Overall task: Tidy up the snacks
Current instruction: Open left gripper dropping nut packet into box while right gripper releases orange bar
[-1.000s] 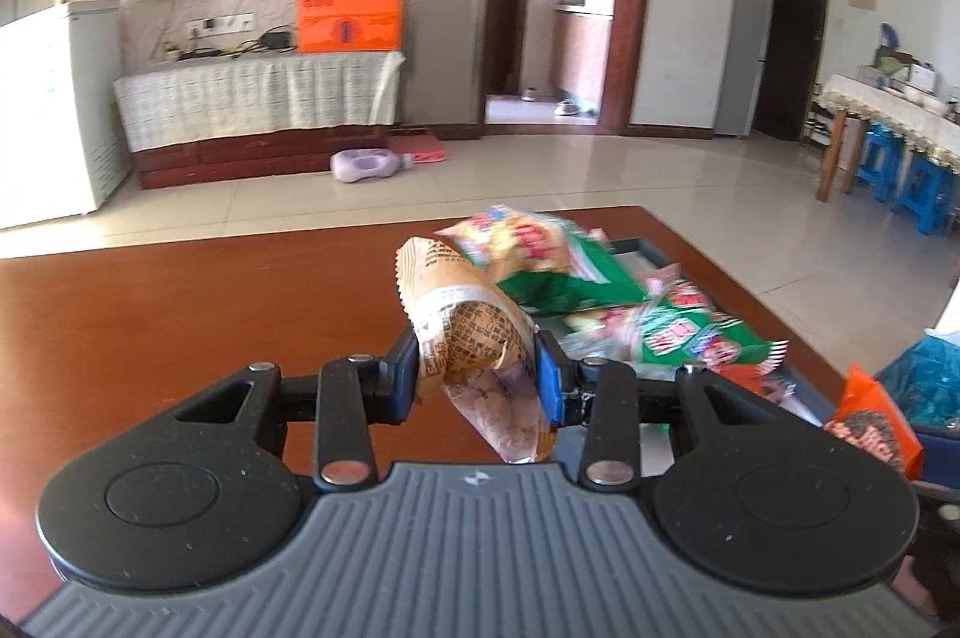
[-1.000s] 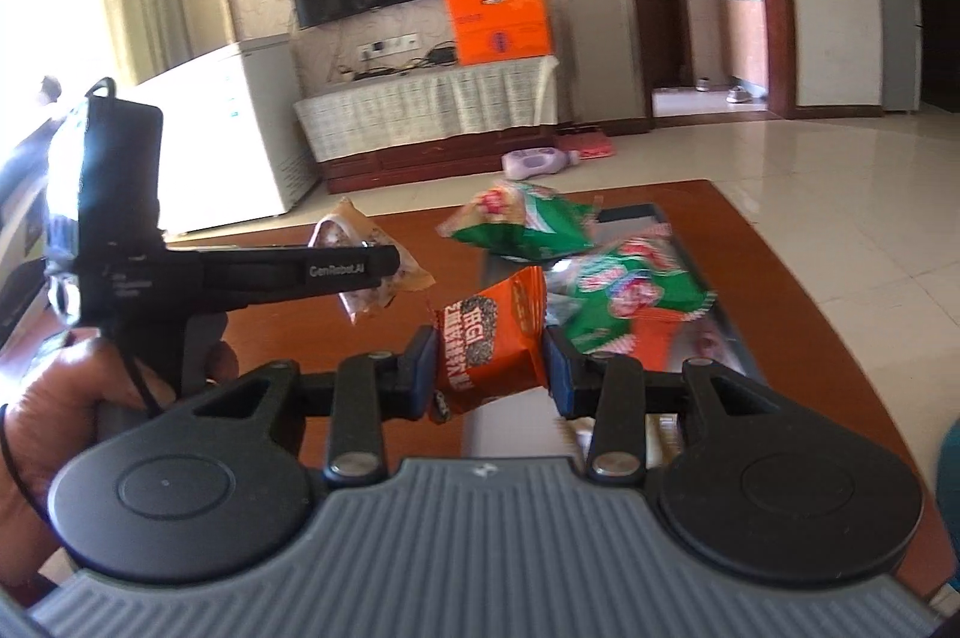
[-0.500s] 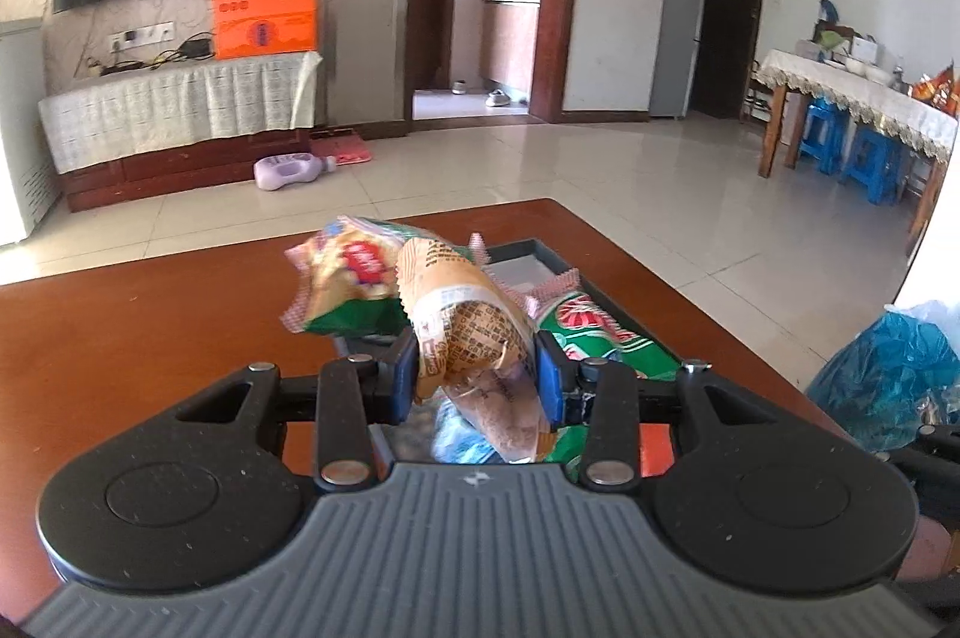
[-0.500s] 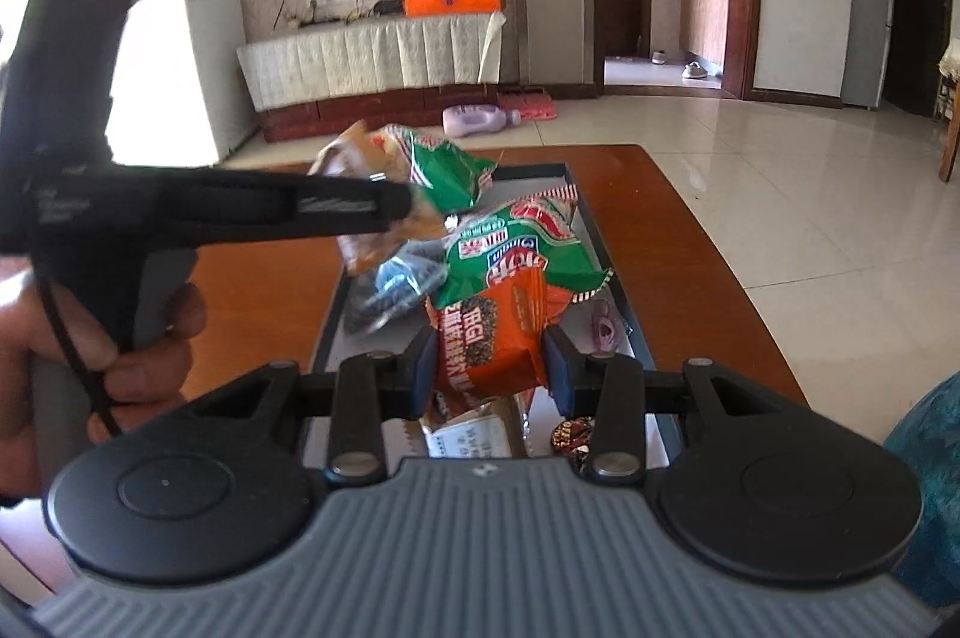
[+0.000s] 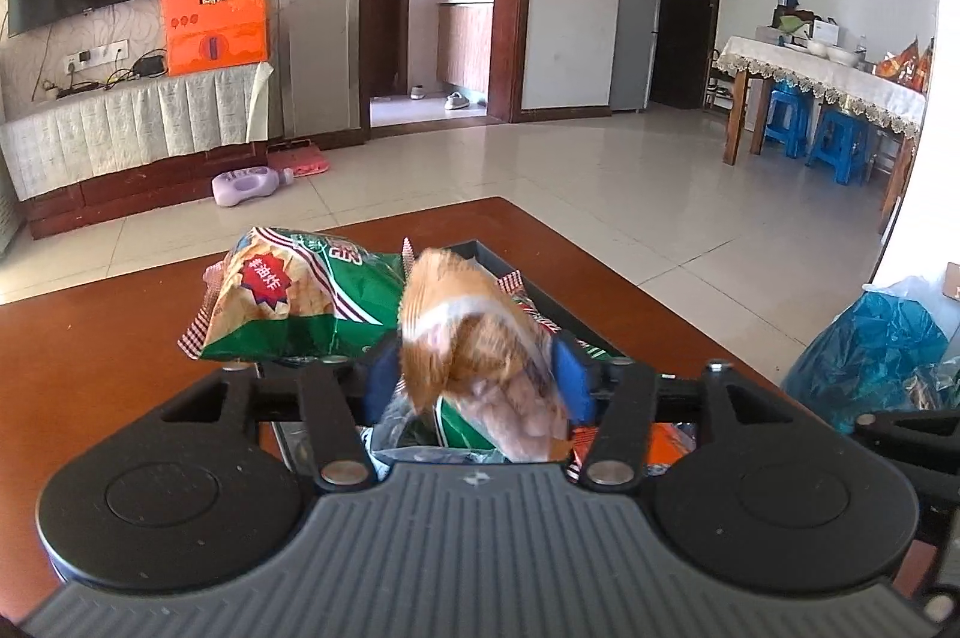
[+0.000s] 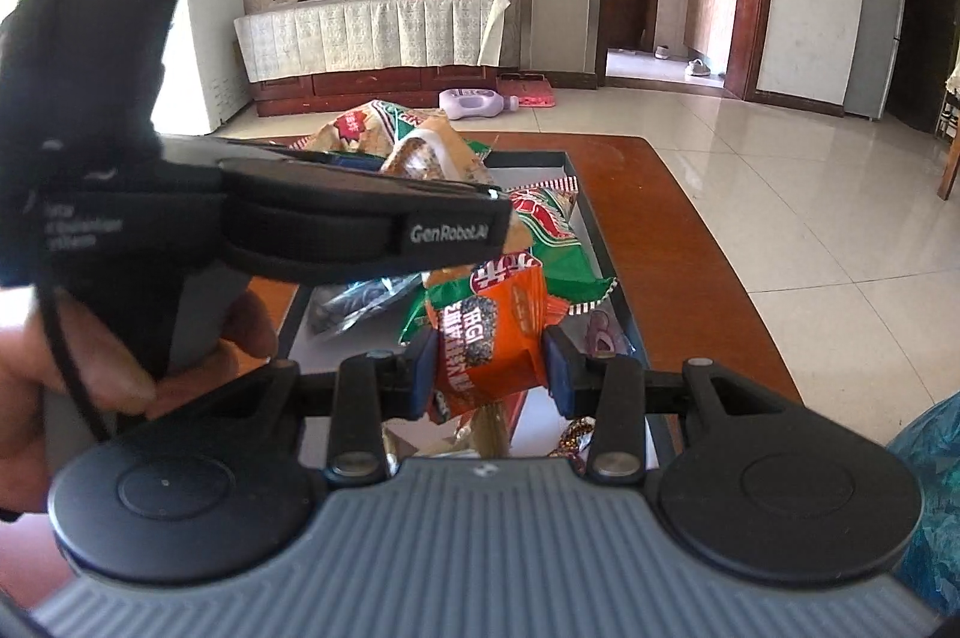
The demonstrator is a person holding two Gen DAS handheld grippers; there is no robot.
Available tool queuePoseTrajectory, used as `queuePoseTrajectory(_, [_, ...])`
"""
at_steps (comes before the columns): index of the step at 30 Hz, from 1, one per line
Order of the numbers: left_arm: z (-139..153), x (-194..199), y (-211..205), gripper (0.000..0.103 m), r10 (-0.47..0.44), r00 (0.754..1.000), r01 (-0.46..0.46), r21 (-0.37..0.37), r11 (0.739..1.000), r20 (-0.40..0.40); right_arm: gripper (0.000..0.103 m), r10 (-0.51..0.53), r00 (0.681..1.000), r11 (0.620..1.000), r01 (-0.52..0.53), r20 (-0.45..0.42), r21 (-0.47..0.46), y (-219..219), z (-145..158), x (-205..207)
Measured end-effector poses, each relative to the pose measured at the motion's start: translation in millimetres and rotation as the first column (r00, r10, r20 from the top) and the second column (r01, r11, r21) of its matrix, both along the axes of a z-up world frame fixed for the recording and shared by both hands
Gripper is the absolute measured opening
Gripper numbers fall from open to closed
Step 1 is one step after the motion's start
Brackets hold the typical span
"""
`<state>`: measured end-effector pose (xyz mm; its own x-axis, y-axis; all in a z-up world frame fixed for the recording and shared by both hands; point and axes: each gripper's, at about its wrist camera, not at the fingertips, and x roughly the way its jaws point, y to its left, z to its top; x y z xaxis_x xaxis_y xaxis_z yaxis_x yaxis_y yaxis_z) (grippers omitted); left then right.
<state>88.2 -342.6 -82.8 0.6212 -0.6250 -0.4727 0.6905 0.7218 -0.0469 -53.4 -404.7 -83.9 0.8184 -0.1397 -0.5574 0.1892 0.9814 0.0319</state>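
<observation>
My left gripper (image 5: pixel 477 377) is shut on a tan snack packet (image 5: pixel 480 344) and holds it over the dark tray (image 5: pixel 486 248) of snacks; the packet looks blurred. A green and red chip bag (image 5: pixel 294 302) lies just beyond it. My right gripper (image 6: pixel 489 368) is shut on an orange snack packet (image 6: pixel 489 338) above the near end of the same tray (image 6: pixel 579 212). The left gripper (image 6: pixel 360 218) crosses the right wrist view from the left, with the tan packet (image 6: pixel 432 158) at its tip. Green bags (image 6: pixel 558 242) lie in the tray.
The tray sits on a brown wooden table (image 5: pixel 90 356), whose right edge (image 6: pixel 708 248) drops to a tiled floor. A blue plastic bag (image 5: pixel 870 356) is at the right. A TV stand and an orange box (image 5: pixel 213 20) stand far behind.
Both grippers have moved right and forward over the tray with their packets. The left gripper's jaws have widened a little and the tan packet has tilted and blurred.
</observation>
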Motion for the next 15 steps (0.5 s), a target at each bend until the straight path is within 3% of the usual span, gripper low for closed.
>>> queuePoseTrajectory(3, [1, -2, 6, 0.083, -0.011, 1.000, 0.011, -0.012, 1.000, 0.017, 0.041, 0.000, 1.000, 1.000, 0.000, -0.010, 0.001, 0, -2, 2])
queuePoseTrajectory(6, [2, -5, 8, 0.090, -0.031, 0.999, 0.032, -0.019, 0.999, 0.036, 0.042, 0.006, 1.000, 1.000, -0.006, -0.015, 0.001, 3, -2, 3])
queuePoseTrajectory(15, [2, -19, 16, 0.098, -0.026, 0.997, 0.027, -0.005, 1.000, 0.071, 0.054, -0.018, 1.000, 1.000, 0.018, -0.017, -0.013, 3, -2, 6])
